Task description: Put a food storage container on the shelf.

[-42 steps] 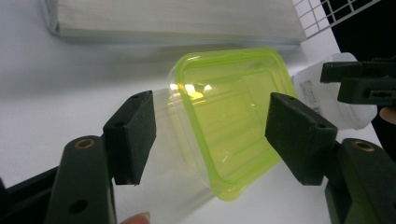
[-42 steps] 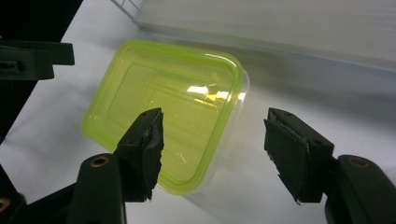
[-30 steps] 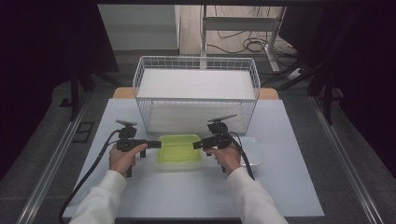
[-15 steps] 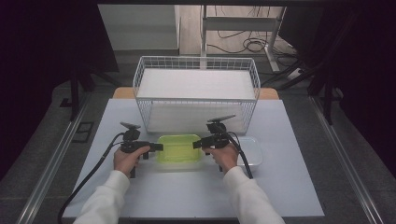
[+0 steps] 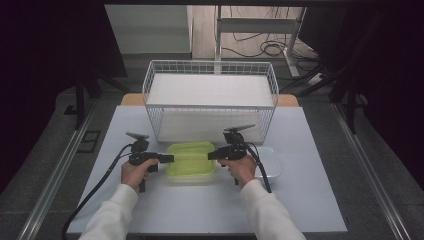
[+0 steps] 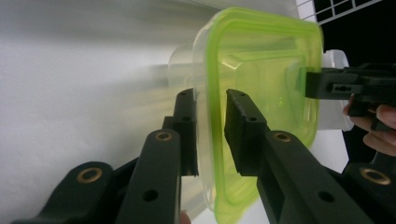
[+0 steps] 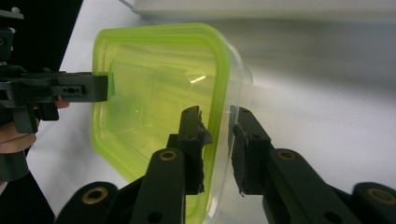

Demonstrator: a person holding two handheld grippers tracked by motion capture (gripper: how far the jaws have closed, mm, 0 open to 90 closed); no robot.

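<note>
in the high view, left gripper and right gripper set at opposite short edges of the green-lidded container, jaws just closing in from a wider spread, so a two-sided grip on the rim looks close to made, likely for a lift. container resting on the white table, just in front of the wire basket, a clear lid or tray lying just beside its right end. basket holding a white slab, nothing else to make out. in the left gripper view, black pads straddling the green rim and clear wall, narrowed around it, a thin gap possibly left on one side; right gripper at the far edge. in the right gripper view, same picture mirrored: pads closed down about the rim, left gripper across at the far edge. container inside looking empty through the green lid.
</note>
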